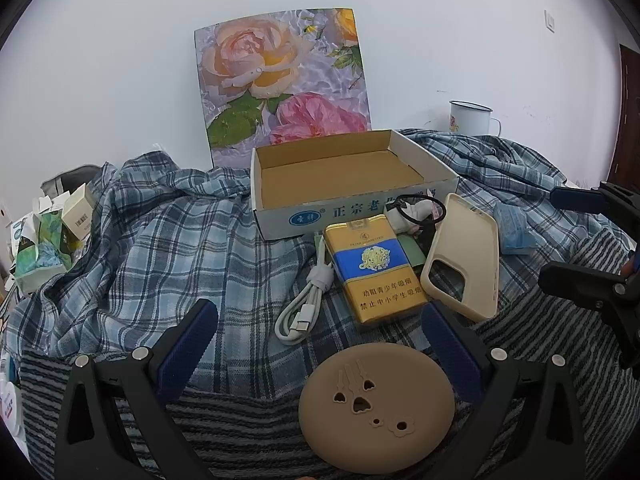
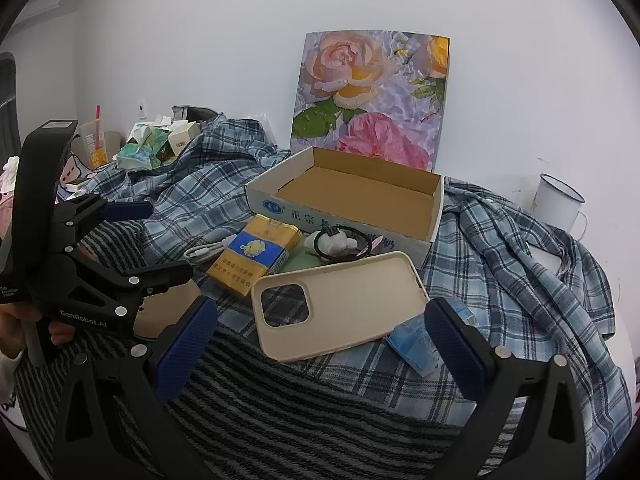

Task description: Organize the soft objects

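Observation:
A tan round silicone pad (image 1: 376,404) lies on a striped towel (image 1: 240,432) just below my open left gripper (image 1: 318,308), nothing between its fingers. Beyond it lie a yellow cigarette pack (image 1: 372,272), a white cable (image 1: 304,304), a beige phone case (image 1: 464,256) and a small white plush with a black hair tie (image 1: 416,212), in front of an empty cardboard box (image 1: 344,180). My right gripper (image 2: 320,308) hangs open over the phone case (image 2: 352,304), with a blue tissue pack (image 2: 412,340) by its right finger. A plaid shirt (image 2: 520,264) covers the surface.
A floral board (image 1: 280,80) leans on the wall behind the box. A white enamel mug (image 2: 558,204) stands at the far right. Small boxes and tissue packs (image 1: 52,236) pile up at the left. The left gripper (image 2: 168,240), held by a hand, shows at the right view's left.

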`<state>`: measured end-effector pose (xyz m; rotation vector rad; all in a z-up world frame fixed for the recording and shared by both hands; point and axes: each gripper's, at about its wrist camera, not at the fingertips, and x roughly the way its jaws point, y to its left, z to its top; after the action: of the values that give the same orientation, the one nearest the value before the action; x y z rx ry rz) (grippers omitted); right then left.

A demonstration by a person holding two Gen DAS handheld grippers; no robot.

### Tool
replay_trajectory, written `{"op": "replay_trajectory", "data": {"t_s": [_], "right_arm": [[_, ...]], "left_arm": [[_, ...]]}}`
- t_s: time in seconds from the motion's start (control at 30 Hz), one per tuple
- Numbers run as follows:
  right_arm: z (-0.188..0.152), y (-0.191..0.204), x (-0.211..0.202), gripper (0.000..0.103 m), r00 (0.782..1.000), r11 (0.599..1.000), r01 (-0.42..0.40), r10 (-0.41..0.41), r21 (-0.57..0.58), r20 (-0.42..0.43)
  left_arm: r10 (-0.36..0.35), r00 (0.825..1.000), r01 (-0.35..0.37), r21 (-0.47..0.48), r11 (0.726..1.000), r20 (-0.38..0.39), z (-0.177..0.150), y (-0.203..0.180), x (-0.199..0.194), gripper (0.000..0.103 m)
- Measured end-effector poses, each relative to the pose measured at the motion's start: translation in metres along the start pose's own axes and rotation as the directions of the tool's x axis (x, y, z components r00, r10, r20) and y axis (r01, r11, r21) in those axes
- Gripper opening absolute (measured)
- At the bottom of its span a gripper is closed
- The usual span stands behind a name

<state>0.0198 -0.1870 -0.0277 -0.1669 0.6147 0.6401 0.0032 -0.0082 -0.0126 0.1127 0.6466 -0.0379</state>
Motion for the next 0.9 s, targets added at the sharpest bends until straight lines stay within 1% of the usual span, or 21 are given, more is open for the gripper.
{"op": "replay_trajectory", "data": {"t_s": [0.9], "right_arm": [[-0.0006, -0.0026, 0.004, 0.103, 1.0, 1.0, -0.001, 0.002, 0.007, -0.012]], "left_arm": [[-0.004, 1.0, 0.004, 0.003, 1.0, -0.004, -0.0006, -0.0011, 0.0004, 0.103]]}}
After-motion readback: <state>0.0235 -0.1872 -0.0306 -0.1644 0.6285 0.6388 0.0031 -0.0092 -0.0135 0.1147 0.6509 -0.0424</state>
